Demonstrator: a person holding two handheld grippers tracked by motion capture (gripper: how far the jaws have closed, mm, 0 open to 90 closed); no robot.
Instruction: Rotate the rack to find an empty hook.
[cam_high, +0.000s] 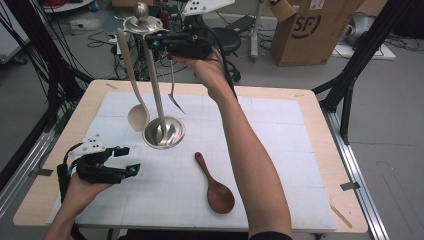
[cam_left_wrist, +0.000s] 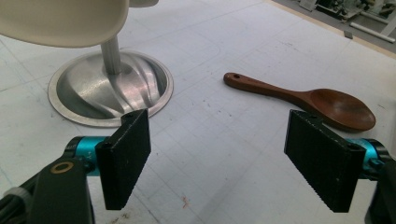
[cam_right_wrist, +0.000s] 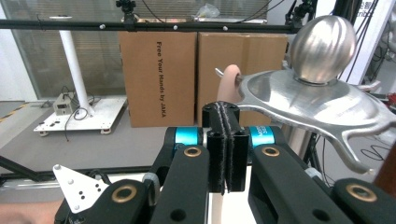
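Hanging the fork (cam_high: 173, 92) from the rack (cam_high: 159, 75) looks to be the step in hand: it dangles just below the right gripper (cam_high: 159, 41), whose fingers are pressed shut near the rack's top. Whether they pinch its handle cannot be told; jolting the rack could shake off the pale spoon (cam_high: 134, 85). The left gripper (cam_high: 131, 161) rests open-fingered, the brown spoon (cam_left_wrist: 308, 100) beyond its fingertips on the worktop (cam_high: 280, 150).

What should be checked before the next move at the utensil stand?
1. Right gripper jaws shut, up at the stand's top: ok.
2. Fork hung on a hook, or gripped: cannot tell.
3. Stand upright on the mat: ok.
4. Cream spoon hanging from the stand: ok.
5. Left gripper open and empty: ok.
6. Brown spoon lying free on the mat, apart from the stand: ok.
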